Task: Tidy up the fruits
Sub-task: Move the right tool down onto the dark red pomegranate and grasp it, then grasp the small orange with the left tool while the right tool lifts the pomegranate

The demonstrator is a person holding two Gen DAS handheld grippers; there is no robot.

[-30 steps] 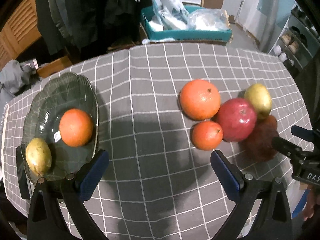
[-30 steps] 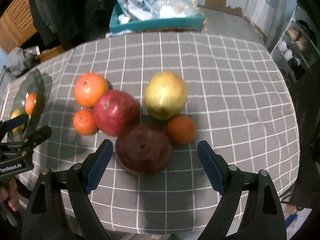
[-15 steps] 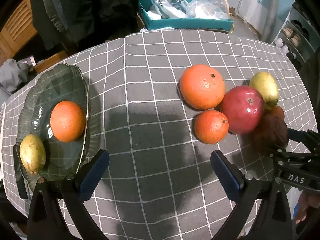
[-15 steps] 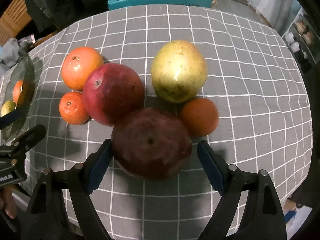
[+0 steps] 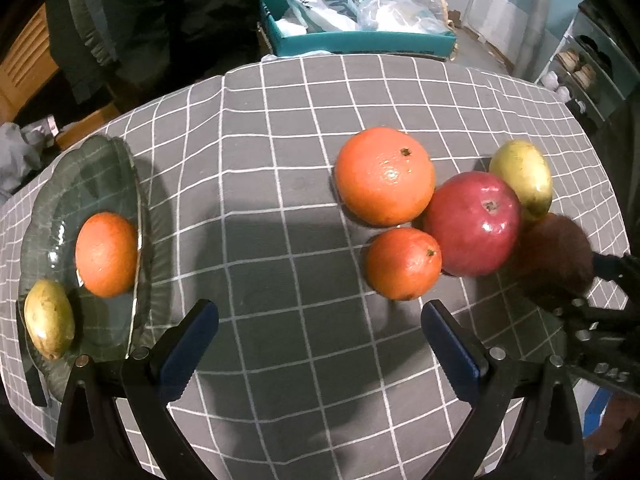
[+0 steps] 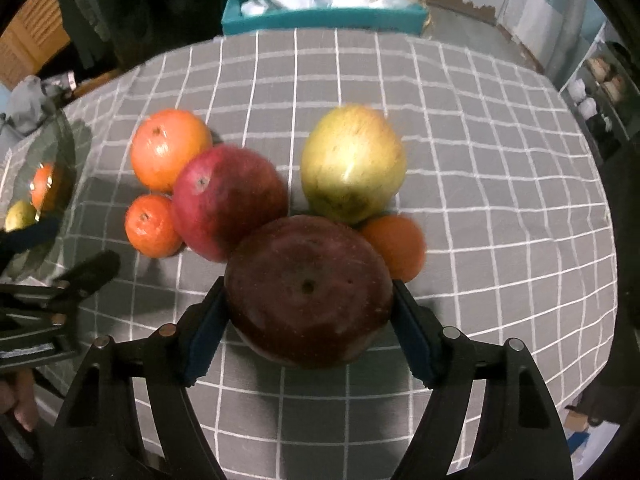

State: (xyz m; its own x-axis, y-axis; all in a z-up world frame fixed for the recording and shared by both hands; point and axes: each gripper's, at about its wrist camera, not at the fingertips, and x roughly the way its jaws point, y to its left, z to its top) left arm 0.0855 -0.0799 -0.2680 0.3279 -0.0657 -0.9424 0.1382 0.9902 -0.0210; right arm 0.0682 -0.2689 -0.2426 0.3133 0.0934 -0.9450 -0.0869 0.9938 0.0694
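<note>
In my right wrist view the near underside of the dark red apple (image 6: 308, 294) is hidden between the blue pads (image 6: 206, 334), so I cannot see whether it rests on the cloth. The small orange (image 6: 398, 246) behind it is half covered and blurred. A fingertip shows at the lower left edge, cut off by the frame. In the left wrist view the same apple (image 5: 554, 250) is a dim shape at the right, partly behind the right gripper (image 5: 588, 280).

The right gripper (image 6: 310, 320) points steeply down; its jaws are closing, both pads touching the flanks of the dark red apple. The left gripper (image 5: 320, 344) also points steeply down over bare cloth, its fingers wide apart with nothing between them.

The remaining fruit lies clustered on the grey checked tablecloth (image 5: 280, 184): a large orange (image 5: 384, 176), a smaller orange (image 5: 404, 264), a bright red apple (image 5: 474, 222) touching both, and a yellow-green fruit (image 5: 522, 178) behind. To the left, well apart, a green glass dish (image 5: 92, 168) holds one orange (image 5: 106, 254) and one yellow-green fruit (image 5: 48, 318). Beyond the table stands a teal box (image 5: 360, 42) of plastic bags; shelving (image 5: 580, 76) appears at far right.
</note>
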